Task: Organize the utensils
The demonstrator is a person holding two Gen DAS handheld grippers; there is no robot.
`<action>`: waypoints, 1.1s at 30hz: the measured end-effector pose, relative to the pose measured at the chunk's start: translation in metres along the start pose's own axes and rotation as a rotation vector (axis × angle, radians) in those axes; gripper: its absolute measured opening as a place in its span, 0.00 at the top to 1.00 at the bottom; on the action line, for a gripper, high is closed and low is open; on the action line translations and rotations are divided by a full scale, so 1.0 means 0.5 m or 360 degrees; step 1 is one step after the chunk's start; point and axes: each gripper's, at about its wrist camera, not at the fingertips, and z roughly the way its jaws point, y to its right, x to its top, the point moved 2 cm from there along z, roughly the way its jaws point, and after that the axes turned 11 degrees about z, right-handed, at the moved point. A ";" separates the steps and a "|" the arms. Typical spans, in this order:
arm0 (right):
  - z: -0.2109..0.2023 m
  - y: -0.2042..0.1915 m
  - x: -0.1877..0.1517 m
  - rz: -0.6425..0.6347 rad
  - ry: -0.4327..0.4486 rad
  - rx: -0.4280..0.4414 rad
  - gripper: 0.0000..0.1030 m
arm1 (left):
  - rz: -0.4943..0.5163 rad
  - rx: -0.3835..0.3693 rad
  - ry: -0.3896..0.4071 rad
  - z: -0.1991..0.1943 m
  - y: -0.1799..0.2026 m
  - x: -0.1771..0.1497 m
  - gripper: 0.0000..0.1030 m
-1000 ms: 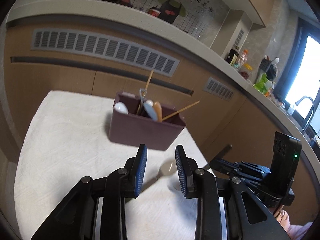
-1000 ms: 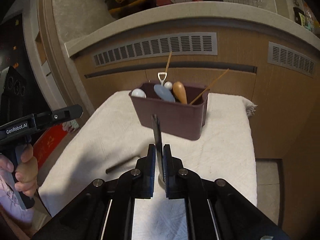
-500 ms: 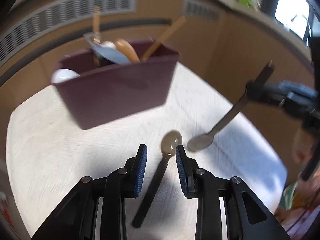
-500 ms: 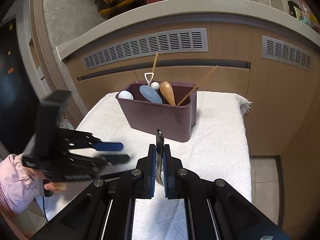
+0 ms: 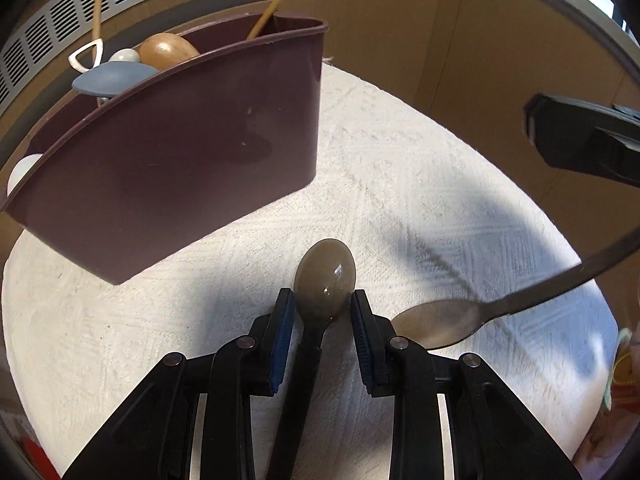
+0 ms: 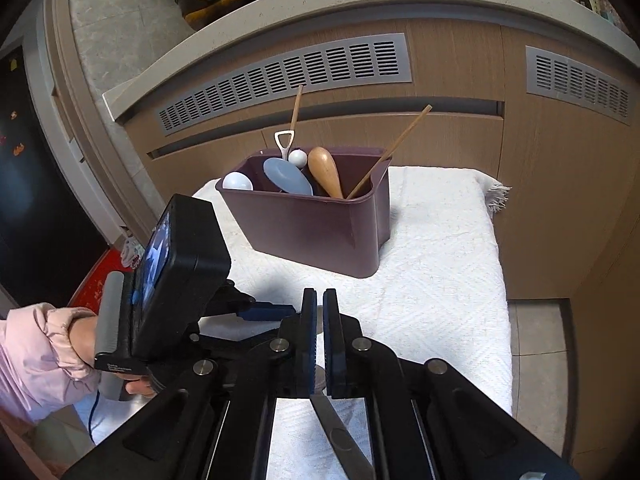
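Note:
A maroon utensil bin (image 5: 168,160) stands on the white towel (image 5: 420,184), holding several spoons and sticks; it also shows in the right wrist view (image 6: 312,224). A dark-handled brown spoon (image 5: 325,280) lies on the towel. My left gripper (image 5: 322,312) is open, its fingers on either side of that spoon's neck. My right gripper (image 6: 319,332) is shut on a second dark spoon (image 5: 440,322), whose bowl hangs low over the towel to the right. That spoon's handle (image 6: 340,440) shows under the right gripper's fingers.
Wooden cabinets with grey vents (image 6: 288,76) rise behind the towel, under a stone counter (image 6: 320,4). The towel's right edge (image 6: 500,264) drops to a tiled floor. The left gripper body (image 6: 176,264) fills the right wrist view's left side.
My left gripper has dropped and moved forward until its fingers straddle the brown spoon. My right gripper has kept its spoon and lowered it toward the towel.

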 end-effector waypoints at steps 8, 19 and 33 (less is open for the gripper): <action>0.009 -0.004 -0.037 -0.0134 -0.0324 0.0020 0.79 | -0.0340 0.0047 0.0341 -0.137 -0.030 -0.062 0.71; 0.126 -0.021 -0.112 -0.0582 -0.0431 -0.0118 0.54 | -0.0516 0.0132 0.0674 -0.286 -0.076 -0.101 0.74; 0.046 0.021 -0.081 -0.0259 -0.0288 -0.0124 0.71 | -0.0247 -0.0004 0.0150 -0.093 -0.070 -0.029 0.57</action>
